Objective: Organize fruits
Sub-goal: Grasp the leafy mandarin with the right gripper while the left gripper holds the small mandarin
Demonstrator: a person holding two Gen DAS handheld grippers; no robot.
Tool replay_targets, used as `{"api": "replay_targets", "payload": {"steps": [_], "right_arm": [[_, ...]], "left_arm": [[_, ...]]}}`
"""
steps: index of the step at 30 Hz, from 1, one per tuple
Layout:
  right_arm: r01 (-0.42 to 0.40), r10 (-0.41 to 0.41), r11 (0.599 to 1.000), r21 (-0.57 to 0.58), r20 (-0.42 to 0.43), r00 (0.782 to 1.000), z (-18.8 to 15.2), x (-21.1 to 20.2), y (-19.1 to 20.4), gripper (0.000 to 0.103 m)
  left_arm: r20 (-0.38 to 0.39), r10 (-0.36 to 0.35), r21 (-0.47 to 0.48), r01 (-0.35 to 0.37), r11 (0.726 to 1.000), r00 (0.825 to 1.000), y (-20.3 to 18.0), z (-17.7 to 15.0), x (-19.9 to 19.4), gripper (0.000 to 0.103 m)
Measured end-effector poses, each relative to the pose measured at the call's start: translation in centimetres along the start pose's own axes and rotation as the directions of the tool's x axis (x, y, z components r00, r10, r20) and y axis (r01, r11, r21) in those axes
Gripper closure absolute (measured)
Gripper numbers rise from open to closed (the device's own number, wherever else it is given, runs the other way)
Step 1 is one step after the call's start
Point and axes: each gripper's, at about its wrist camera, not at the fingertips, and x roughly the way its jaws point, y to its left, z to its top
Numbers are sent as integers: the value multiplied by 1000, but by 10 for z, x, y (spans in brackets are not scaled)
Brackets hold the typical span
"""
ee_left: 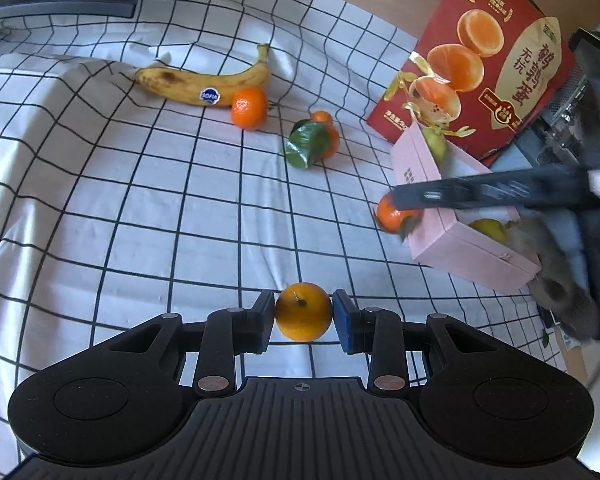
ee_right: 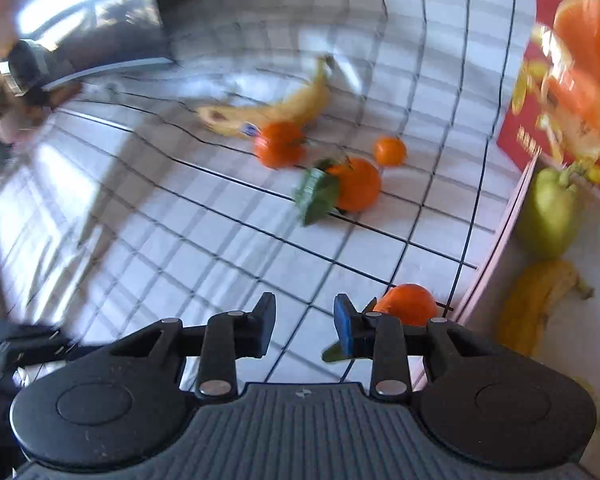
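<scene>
My left gripper (ee_left: 303, 314) clamped an orange (ee_left: 303, 312) squarely between its pads above the checked cloth (ee_left: 140, 200). My right gripper (ee_right: 305, 322) stood empty, nearly shut, a tangerine (ee_right: 408, 303) just outside its right finger beside the pink box (ee_right: 496, 248).

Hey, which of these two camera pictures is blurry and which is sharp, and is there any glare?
Left wrist view: sharp on the banana and the orange in the left gripper, with only the right gripper smeared. Right wrist view: motion-blurred throughout, with bright window glare at upper left; its own gripper stays crisp.
</scene>
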Motion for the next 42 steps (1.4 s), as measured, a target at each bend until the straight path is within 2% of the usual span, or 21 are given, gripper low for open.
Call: {"api": "replay_targets", "payload": {"steps": [3, 5, 7, 10, 14, 16, 20, 23, 24, 27, 30, 32, 33, 35, 37, 38, 41, 42], "right_arm": [[84, -76, 993, -79, 109, 991, -26, -34, 11, 68], [157, -135, 975, -157, 141, 981, -47, -45, 19, 53], [196, -168, 958, -210, 147, 975, -66, -48, 26, 52], [174, -155, 967, -184, 117, 981, -82, -41, 20, 52], [88, -86, 996, -10, 144, 986, -78, -29, 7, 52], [78, -77, 997, 4, 174, 982, -74, -23, 11, 52], [214, -194, 973, -81, 204, 960, -64, -12, 29, 52], [316, -262, 917, -242, 231, 937, -51, -15, 39, 52], [327, -272, 903, -279, 218, 937, -46, -14, 39, 52], [286, -281, 885, -366, 69, 957, -27, 1, 26, 52], [240, -269, 863, -444, -2, 963, -19, 18, 19, 52], [221, -277, 851, -477, -50, 960, -18, 31, 20, 48], [242, -303, 831, -502, -43, 952, -18, 37, 23, 49], [286, -353, 805, -520, -31, 935, -15, 46, 26, 56], [299, -364, 814, -498, -36, 931, -3, 49, 26, 64], [284, -347, 830, -479, -46, 937, 6, 48, 24, 69], [163, -208, 924, -346, -98, 973, 35, 38, 15, 74], [134, -171, 942, -307, -95, 981, 43, 33, 13, 74]], "left_arm": [[-10, -4, -2, 3, 1000, 1000, -1, 1, 6, 67], [-22, -11, -2, 11, 1000, 1000, -3, 2, 12, 67], [-33, -21, 7, 22, 1000, 999, -7, 3, 17, 67], [-45, -40, 33, 41, 999, 998, -15, 5, 23, 67], [-52, -52, 56, 55, 997, 997, -23, 8, 27, 67], [-53, -51, 57, 54, 997, 997, -24, 8, 28, 67], [-52, -42, 44, 45, 998, 998, -19, 8, 25, 67], [-38, -39, 14, 39, 999, 999, -11, 6, 22, 67], [-33, -39, 4, 39, 999, 999, -9, 5, 20, 67], [-16, -50, -29, 49, 998, 999, -3, 1, 16, 67], [-3, -54, -64, 54, 996, 999, 3, -5, 13, 67], [3, -51, -85, 51, 995, 999, 7, -9, 11, 67], [9, -50, -92, 51, 994, 999, 10, -10, 9, 67], [28, -55, -119, 58, 991, 998, 16, -13, 5, 67], [44, -61, -148, 67, 987, 997, 23, -14, 2, 67], [48, -61, -158, 68, 985, 997, 26, -14, 2, 67], [62, -57, -163, 66, 984, 996, 31, -13, -1, 67], [67, -58, -166, 68, 984, 996, 32, -12, -1, 67]]}}
